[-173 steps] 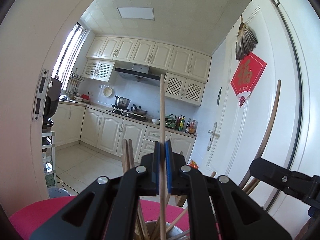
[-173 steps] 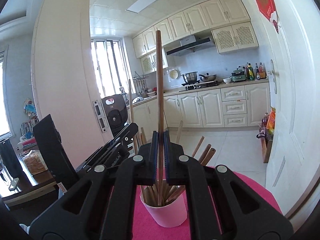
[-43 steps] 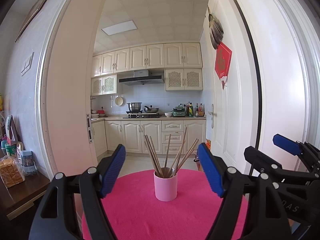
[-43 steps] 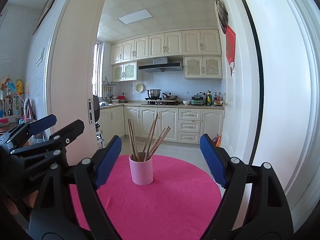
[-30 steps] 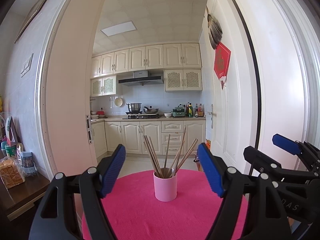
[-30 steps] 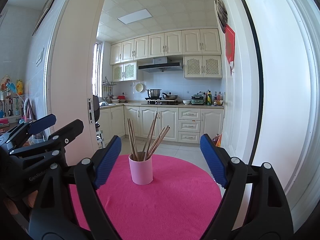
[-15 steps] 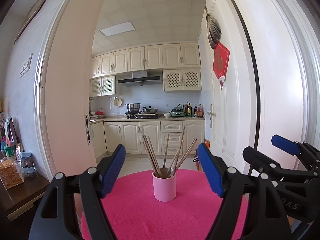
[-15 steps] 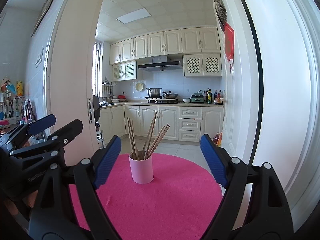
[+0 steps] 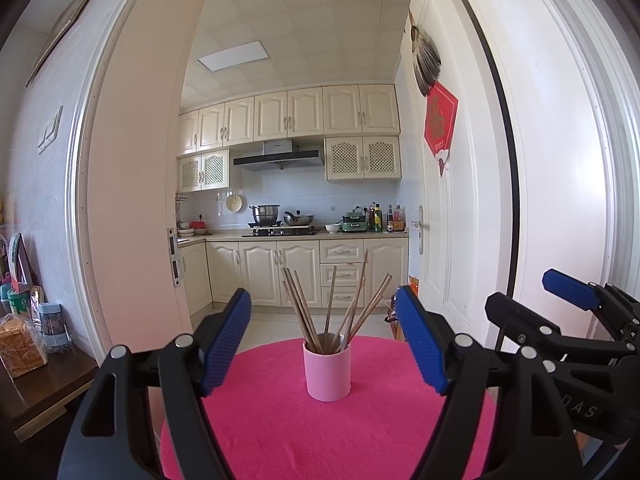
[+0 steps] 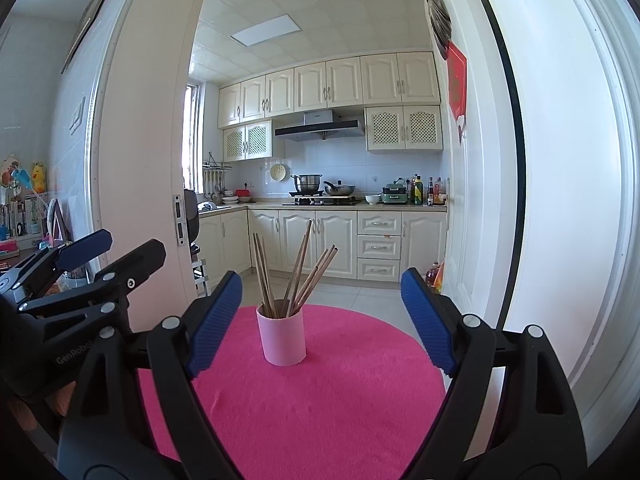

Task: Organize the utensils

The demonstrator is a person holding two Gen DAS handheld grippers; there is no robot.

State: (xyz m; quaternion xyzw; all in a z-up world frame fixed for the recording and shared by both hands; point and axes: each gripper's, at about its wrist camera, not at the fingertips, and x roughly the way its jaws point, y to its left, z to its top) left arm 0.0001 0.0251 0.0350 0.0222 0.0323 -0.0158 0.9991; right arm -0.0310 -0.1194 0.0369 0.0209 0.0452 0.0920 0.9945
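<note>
Both grippers sat back from the work with jaws spread wide and nothing between them. Left gripper (image 9: 323, 338) framed the pink cup (image 9: 327, 366) at frame centre; right gripper (image 10: 320, 320) framed the same cup (image 10: 282, 338) slightly left of centre. The cup stood upright on the round pink surface (image 9: 280, 428), near its far edge, with the chopsticks (image 9: 332, 304) bunched inside and fanning outward at their tops. Bare pink cloth lay on all sides of the cup, widest toward the cameras. In the left wrist view the right gripper (image 9: 568, 320) filled the lower right of the frame, well apart from the cup. In the right wrist view the left gripper (image 10: 76, 280) occupied the lower left. The surface's far rim met tiled floor (image 10: 368, 300) beyond. A white door (image 10: 560, 200) crowded the right side of frame; a doorframe (image 9: 128, 200) stood at left.
</note>
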